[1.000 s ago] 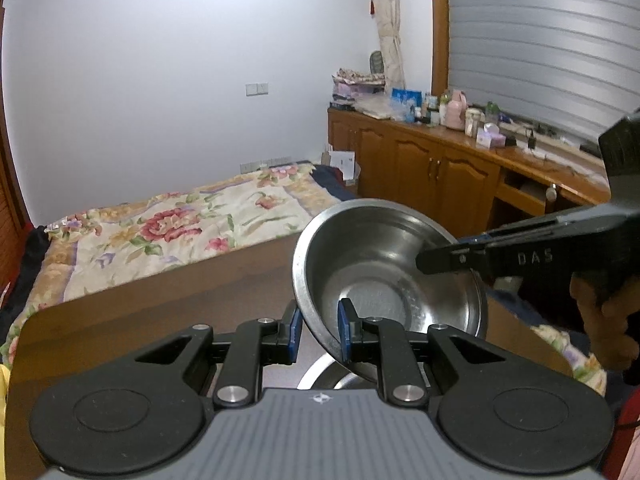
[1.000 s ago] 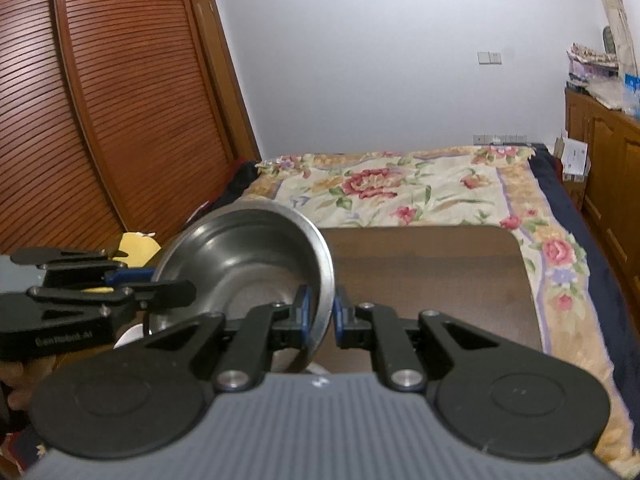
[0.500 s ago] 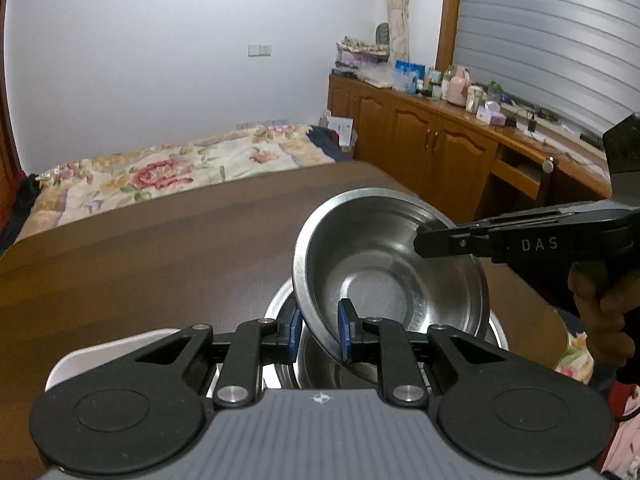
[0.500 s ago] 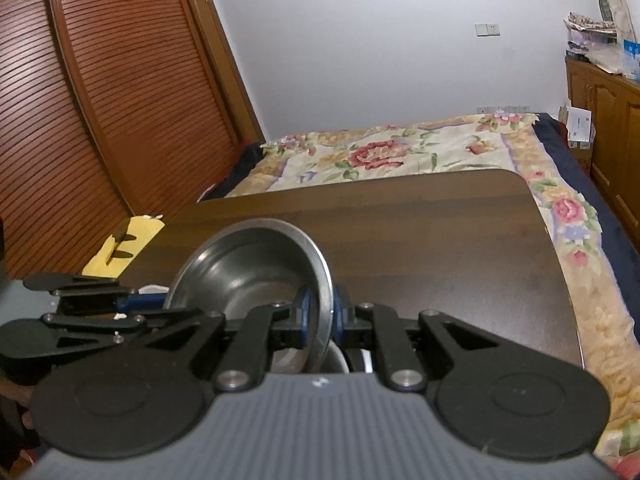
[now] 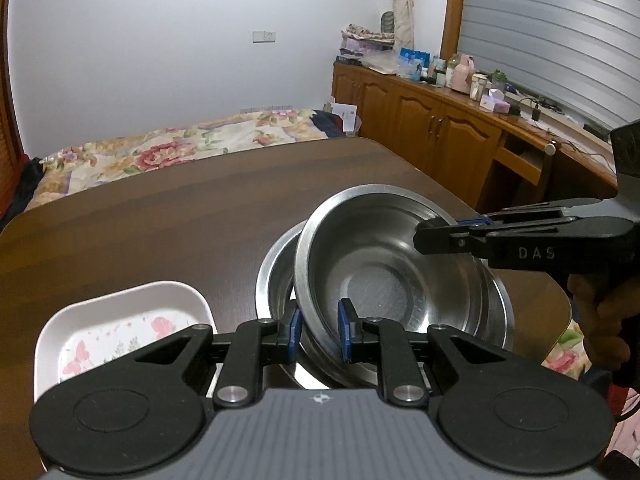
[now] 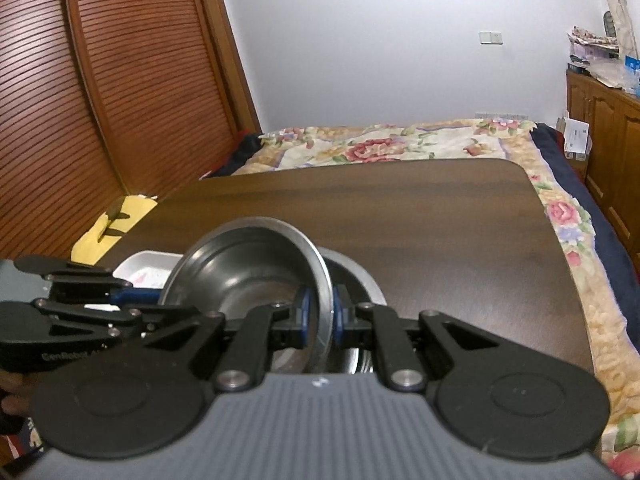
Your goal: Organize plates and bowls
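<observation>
I hold a steel bowl tilted between both tools: my left gripper pinches its near rim, my right gripper pinches the opposite rim. It sits partly inside a second steel bowl resting near the table's near edge. A white floral tray lies just beside them, toward the near left corner.
</observation>
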The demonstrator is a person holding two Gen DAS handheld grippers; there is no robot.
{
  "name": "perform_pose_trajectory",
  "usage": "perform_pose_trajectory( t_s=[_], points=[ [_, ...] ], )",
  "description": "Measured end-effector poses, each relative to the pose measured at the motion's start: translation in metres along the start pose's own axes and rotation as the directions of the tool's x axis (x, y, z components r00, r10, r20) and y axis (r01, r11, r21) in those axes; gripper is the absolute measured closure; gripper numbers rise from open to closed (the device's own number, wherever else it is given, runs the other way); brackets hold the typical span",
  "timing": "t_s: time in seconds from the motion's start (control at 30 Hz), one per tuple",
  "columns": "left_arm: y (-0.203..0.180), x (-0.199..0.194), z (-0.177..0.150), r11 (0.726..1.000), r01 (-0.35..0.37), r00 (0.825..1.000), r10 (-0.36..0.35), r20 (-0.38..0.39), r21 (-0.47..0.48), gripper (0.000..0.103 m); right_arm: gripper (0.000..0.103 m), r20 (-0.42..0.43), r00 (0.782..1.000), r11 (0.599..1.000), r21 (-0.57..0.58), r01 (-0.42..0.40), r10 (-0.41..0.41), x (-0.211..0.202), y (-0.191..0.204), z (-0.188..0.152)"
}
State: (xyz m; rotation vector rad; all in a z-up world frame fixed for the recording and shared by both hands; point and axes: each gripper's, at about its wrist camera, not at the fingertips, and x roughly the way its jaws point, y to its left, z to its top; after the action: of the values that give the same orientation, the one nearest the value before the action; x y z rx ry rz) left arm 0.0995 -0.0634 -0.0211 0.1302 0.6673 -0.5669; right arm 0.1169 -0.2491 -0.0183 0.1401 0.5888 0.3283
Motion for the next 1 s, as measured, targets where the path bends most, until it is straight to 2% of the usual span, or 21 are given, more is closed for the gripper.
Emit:
perform_pose_trajectory(
  t_s=[0.27,0.87,1.0],
  points=[
    [-0.001,0.006,-0.002,1.000,-0.006,1.000,0.006,-0.007,0.004,0.083,0.089,0.001,0.999,0.998,-0.053,0.040,-0.040,0.006,0.003,-0.009],
    [0.003,0.001,-0.008,1.000,-0.007,1.000,0.008,0.026,-0.026,0.083,0.087,0.030,0.999,0.998,-0.050,0.040,-0.039,0.006,0.001,-0.015],
    [0.003,-0.004,-0.010,1.000,-0.006,0.999,0.007,0.042,-0.028,0.080,0.073,0.041,0.999,0.999,-0.040,0.021,-0.020,0.004,0.000,-0.016]
  ],
)
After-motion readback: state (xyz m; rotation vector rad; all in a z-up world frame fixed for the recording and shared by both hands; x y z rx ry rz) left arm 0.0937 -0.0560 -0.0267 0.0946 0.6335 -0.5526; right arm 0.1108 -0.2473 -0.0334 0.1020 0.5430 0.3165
